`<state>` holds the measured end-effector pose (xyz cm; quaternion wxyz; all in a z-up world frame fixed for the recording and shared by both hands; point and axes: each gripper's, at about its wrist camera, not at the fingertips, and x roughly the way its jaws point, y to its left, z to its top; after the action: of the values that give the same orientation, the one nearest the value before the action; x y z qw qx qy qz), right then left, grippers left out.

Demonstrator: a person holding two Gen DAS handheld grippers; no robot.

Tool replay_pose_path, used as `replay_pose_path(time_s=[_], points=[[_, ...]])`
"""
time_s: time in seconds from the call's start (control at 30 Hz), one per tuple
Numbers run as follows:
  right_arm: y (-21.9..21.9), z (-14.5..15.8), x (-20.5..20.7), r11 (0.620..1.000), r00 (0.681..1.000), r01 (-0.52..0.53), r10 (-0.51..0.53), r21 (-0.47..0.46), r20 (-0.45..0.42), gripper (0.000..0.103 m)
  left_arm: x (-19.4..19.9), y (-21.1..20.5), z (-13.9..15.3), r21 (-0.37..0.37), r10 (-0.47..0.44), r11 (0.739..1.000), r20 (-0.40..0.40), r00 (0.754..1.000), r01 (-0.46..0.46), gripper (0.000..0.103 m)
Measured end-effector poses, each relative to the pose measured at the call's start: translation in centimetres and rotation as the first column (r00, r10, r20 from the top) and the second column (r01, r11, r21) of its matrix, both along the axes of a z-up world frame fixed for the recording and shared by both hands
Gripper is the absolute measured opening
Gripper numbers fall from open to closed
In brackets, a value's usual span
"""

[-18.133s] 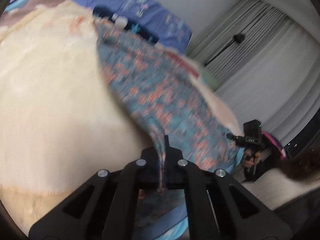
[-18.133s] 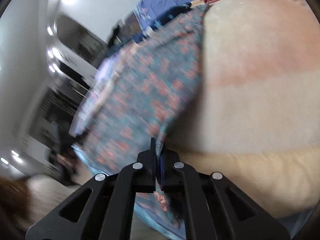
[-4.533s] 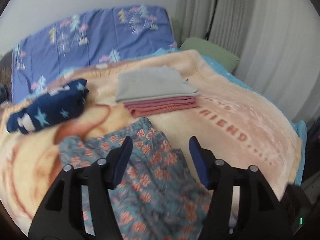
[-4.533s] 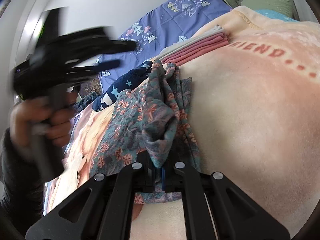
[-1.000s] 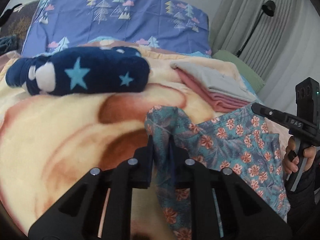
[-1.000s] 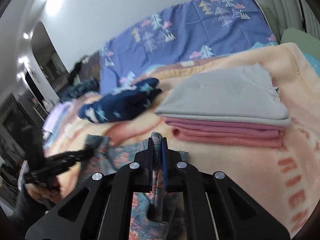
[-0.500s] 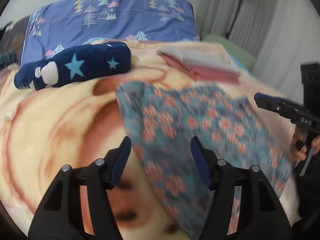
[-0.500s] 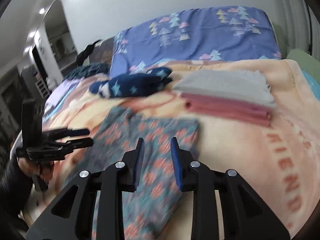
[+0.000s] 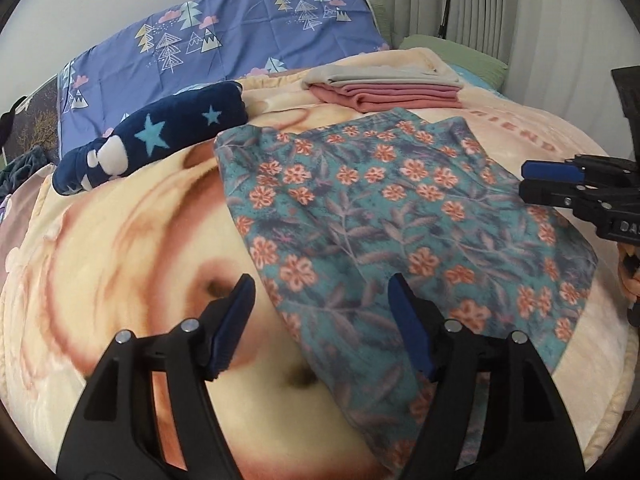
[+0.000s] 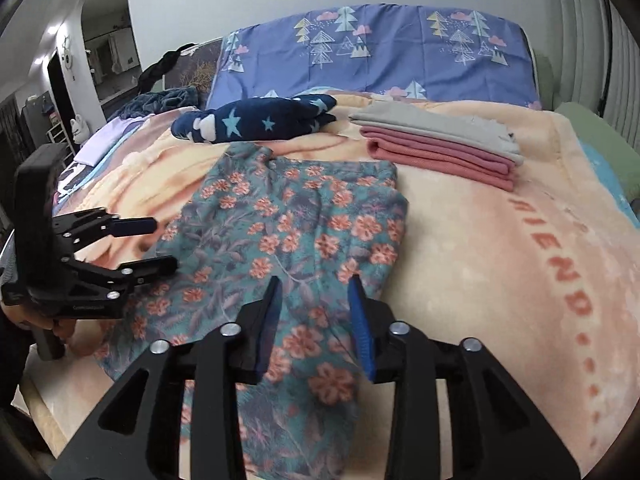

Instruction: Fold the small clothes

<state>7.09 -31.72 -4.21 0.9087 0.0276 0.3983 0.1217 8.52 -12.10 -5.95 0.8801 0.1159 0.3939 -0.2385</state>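
Both your grippers, left (image 9: 320, 312) and right (image 10: 314, 304), have let go; fingers apart, shorts (image 9: 400, 208) lie flat toward 12 o'clock, ready for folding.

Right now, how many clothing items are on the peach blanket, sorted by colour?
Teal floral garment, spread flat: 1
Navy star-print bundle: 1
Grey folded piece, top of the stack: 1
Pink folded layers beneath it: at least 1, exact number unclear
Total: at least 4, all on the blanket
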Motion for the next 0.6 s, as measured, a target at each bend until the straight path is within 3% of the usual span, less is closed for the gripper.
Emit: replay_pose_path(time_s=[0.13,0.33,0.53,0.6], points=[[-2.2,-0.8,0.5,0.991,0.991,0.105,-0.098,0.084,-0.088,0.043,-0.5,0.2,-0.2,-0.027,0.013,1.0,-0.017,1.0,-0.014,0.071],[-2.5,-2.0,0.9,0.988,0.988,0.087,-0.07,0.129,-0.135,0.048,0.3,0.6,-1.0,-0.084,0.021,0.996,-0.079,0.997,-0.028,0.074],[-2.5,-3.7,3.0,0.968,0.979,0.067,-0.017,0.242,-0.205,0.056,2.8,2.3,-3.1,-0.245,-0.006,0.967,-0.266,0.964,-0.062,0.078],[-2.5,-4.1,3.8,0.961,0.976,0.053,0.007,0.271,-0.217,0.057,3.5,2.4,-3.4,-0.272,-0.018,0.96,-0.291,0.957,-0.064,0.078]])
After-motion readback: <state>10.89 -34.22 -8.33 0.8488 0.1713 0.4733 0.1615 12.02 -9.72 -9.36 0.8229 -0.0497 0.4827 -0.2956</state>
